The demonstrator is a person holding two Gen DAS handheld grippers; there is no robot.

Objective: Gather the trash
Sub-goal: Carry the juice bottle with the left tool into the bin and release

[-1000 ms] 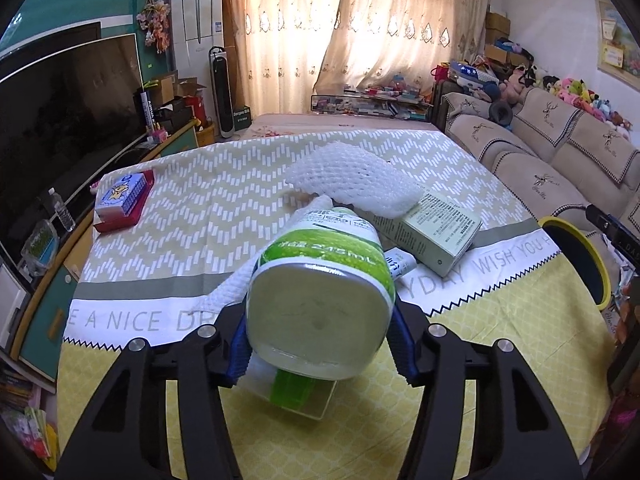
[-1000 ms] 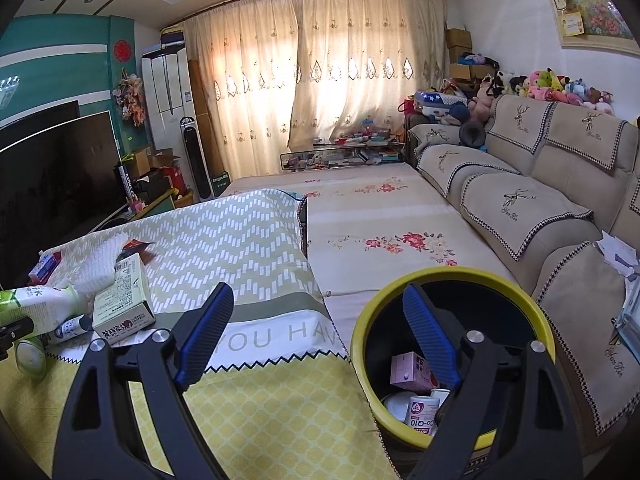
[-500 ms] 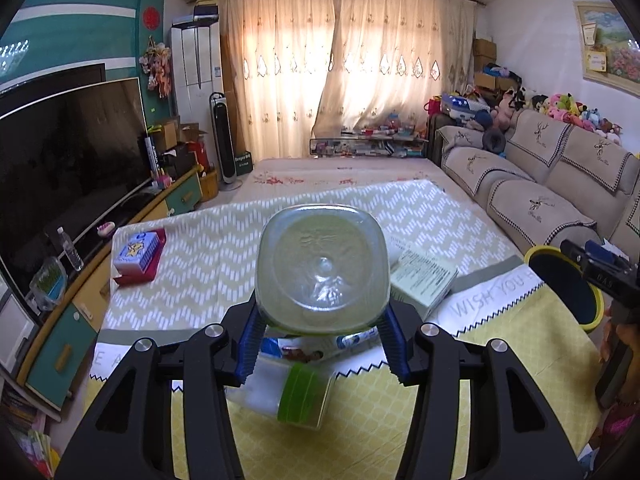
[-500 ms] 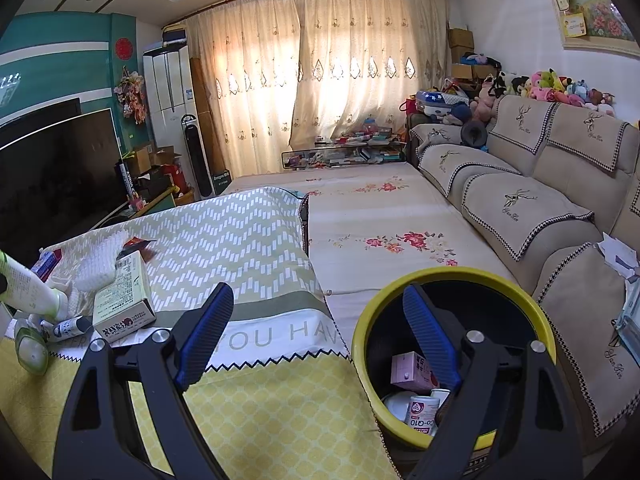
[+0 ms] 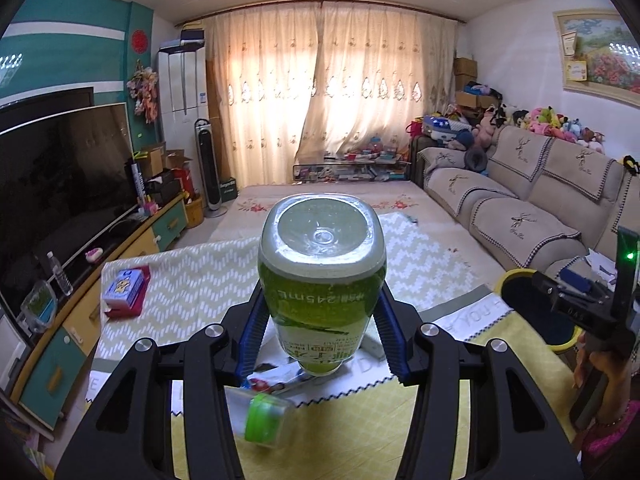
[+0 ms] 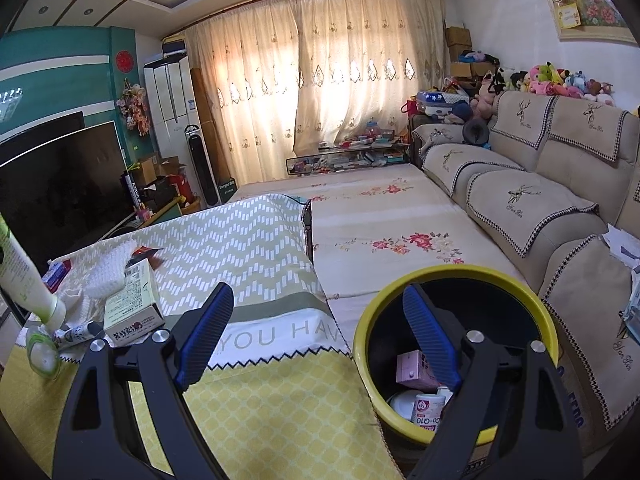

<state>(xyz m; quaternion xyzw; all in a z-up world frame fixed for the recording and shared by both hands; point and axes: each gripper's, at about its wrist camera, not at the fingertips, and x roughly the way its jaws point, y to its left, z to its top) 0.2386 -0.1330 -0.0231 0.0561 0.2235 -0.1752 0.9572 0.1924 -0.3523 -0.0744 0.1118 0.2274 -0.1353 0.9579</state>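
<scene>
My left gripper (image 5: 320, 336) is shut on a green-labelled plastic bottle (image 5: 322, 276), held upside down above the table with its base toward the camera. The bottle also shows at the left edge of the right wrist view (image 6: 24, 276). Below it lie a clear cup with a green lid (image 5: 264, 420), a small tube (image 6: 78, 334), a cardboard box (image 6: 132, 306) and white foam netting (image 6: 110, 266). My right gripper (image 6: 318, 336) is open and empty, near the yellow-rimmed trash bin (image 6: 452, 276) beside the table's right edge. The bin holds a pink box (image 6: 410, 366) and a white jar (image 6: 430, 408).
A blue and red box (image 5: 124, 292) lies at the table's far left. A TV (image 5: 60, 184) and cabinet stand to the left. A sofa (image 6: 532, 208) runs along the right behind the bin. A floral-covered surface (image 6: 380, 216) extends beyond the table.
My left gripper has lifted the bottle off the table and tipped it until its base faces the camera. The right gripper has stayed open over the bin.
</scene>
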